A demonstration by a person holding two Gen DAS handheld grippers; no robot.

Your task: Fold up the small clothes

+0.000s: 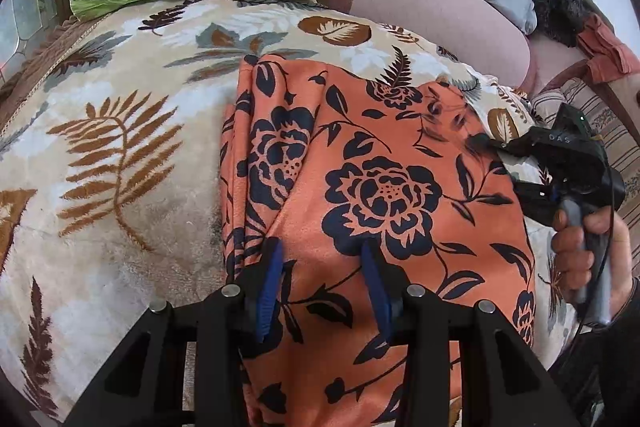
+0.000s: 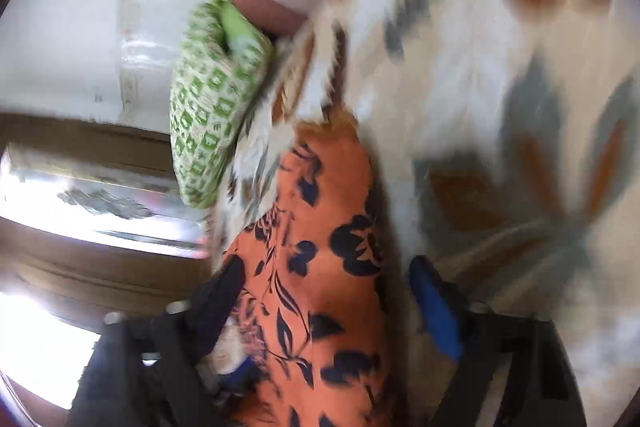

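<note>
The orange floral garment (image 1: 380, 187) lies on my bed's plush leaf-print blanket (image 1: 120, 147), partly folded: one side is doubled over in soft ridges, the rest is still broad and loose. My left gripper (image 1: 320, 279) stands parted over its near edge, pinching nothing. My right gripper (image 2: 332, 299) straddles a raised fold; blur hides whether it grips. The fabric looks thin and slippery.

Orange garment (image 1: 384, 163) with navy floral print, partly folded, pleated ridges along its nine-o'clock edge, lying spread on leaf-patterned bed blanket (image 1: 120, 147), running twelve to six o'clock
</note>
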